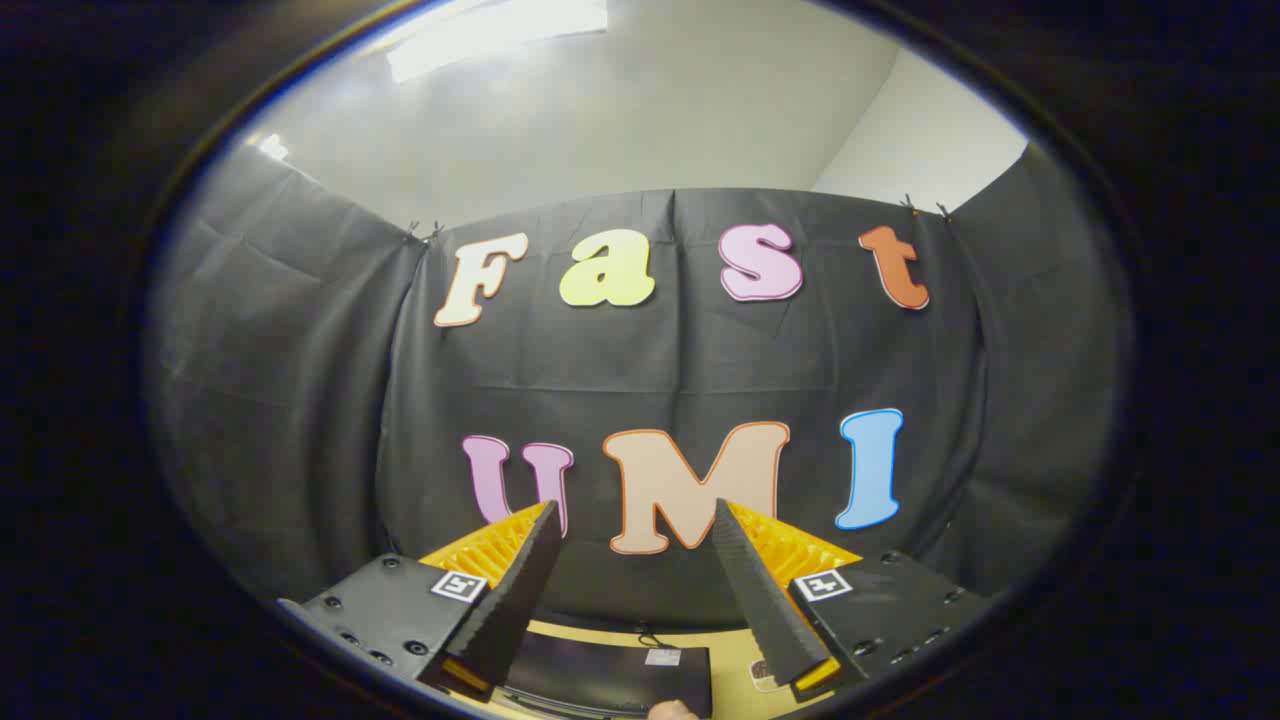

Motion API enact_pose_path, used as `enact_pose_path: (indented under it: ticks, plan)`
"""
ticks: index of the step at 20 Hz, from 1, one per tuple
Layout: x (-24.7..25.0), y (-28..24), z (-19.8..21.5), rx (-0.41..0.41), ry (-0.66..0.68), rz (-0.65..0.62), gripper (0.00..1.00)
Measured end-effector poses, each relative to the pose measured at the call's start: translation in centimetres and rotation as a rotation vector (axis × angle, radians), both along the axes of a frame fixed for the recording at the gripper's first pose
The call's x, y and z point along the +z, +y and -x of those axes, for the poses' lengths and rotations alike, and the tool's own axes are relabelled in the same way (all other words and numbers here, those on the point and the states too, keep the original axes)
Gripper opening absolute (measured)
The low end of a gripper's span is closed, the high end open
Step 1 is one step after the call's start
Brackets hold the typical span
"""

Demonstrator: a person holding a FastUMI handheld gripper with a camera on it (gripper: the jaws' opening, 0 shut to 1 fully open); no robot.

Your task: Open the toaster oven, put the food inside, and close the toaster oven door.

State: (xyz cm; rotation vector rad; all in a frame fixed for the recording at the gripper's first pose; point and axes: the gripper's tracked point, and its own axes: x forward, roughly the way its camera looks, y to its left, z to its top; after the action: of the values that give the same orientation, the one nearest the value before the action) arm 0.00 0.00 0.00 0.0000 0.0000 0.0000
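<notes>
Gripper: you hold it raised and level, aimed at the booth's black cloth wall; its jaws stand released, wide apart, with nothing between them.
Fingers: the left finger runs from 7 o'clock up toward the centre, the right finger from 5 o'clock likewise; each has a dark ridged pad on its inner face and an orange ribbed back.
Gripper mounts: a black plate with screw heads and a small square marker sits at the base of each finger.
Toaster oven: a black flat-topped body, taken here for the oven, lies low at 6 o'clock, under the gap between the fingers and closer to you than their tips; whether its door is open cannot be told.
Food: a small pale, reddish item, too little shown to name, lies just at 3 o'clock of the oven, partly behind the right finger.
Table: a tan surface carries the oven and the food.
Hand: a fingertip shows at 6 o'clock, at the oven's near side.
</notes>
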Motion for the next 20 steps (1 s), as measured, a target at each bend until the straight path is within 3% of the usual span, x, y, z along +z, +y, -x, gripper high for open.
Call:
enact_pose_path:
  ticks: [15, 20]
  plan:
    - [-1.7, 2.1, -0.4, 0.031, 0.021, 0.003, 0.95]
    - [-8.0, 3.6, -1.2, 0.065, 0.093, -0.009, 0.96]
